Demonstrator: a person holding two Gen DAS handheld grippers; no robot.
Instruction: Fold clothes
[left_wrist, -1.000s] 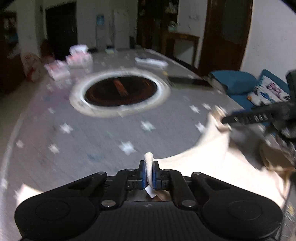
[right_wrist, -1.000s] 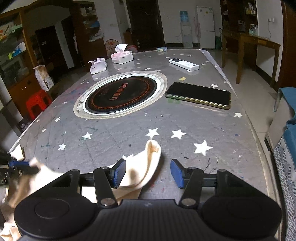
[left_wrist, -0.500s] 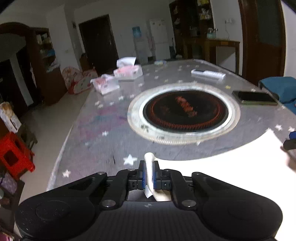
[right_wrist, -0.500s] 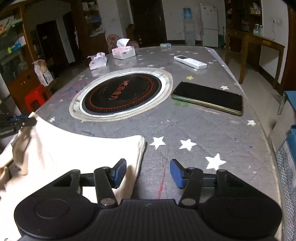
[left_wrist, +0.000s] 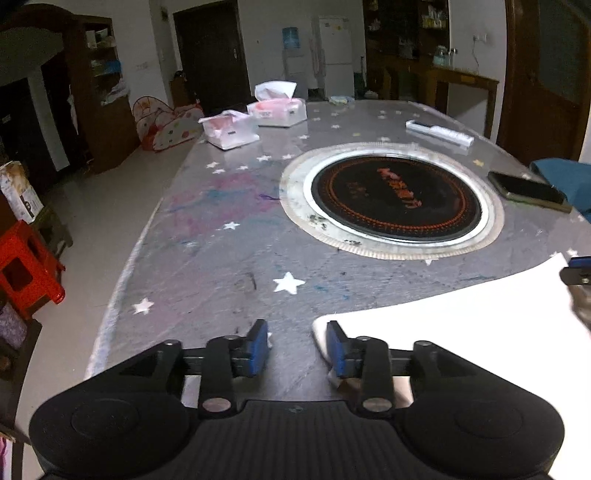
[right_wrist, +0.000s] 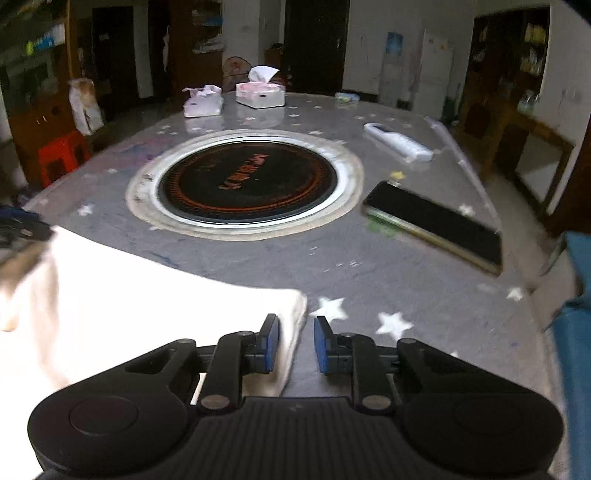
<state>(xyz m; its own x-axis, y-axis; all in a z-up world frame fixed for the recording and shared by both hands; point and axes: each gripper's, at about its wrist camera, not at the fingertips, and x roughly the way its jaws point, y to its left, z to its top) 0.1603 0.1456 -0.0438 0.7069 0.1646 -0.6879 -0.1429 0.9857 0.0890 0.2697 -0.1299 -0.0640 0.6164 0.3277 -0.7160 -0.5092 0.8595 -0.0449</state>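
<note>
A cream-white garment (left_wrist: 461, 325) lies flat on the grey star-patterned table (left_wrist: 229, 258); it also shows in the right wrist view (right_wrist: 147, 295). My left gripper (left_wrist: 297, 347) is open at the garment's left corner, which lies by the right finger. My right gripper (right_wrist: 293, 343) is open, with the garment's right edge lying between its fingers near the left one. The right gripper's tip (left_wrist: 576, 269) shows at the left wrist view's right edge.
A round black hotplate (left_wrist: 395, 195) is set in the table's middle. A phone (right_wrist: 436, 225), a white remote (right_wrist: 399, 142) and two tissue boxes (right_wrist: 258, 92) lie beyond. A red stool (left_wrist: 26, 262) stands left of the table, a blue cushion (right_wrist: 576, 332) right.
My left gripper has opened and let go of the garment's corner. The garment now lies spread flat. My right gripper's fingers have narrowed a little around the edge.
</note>
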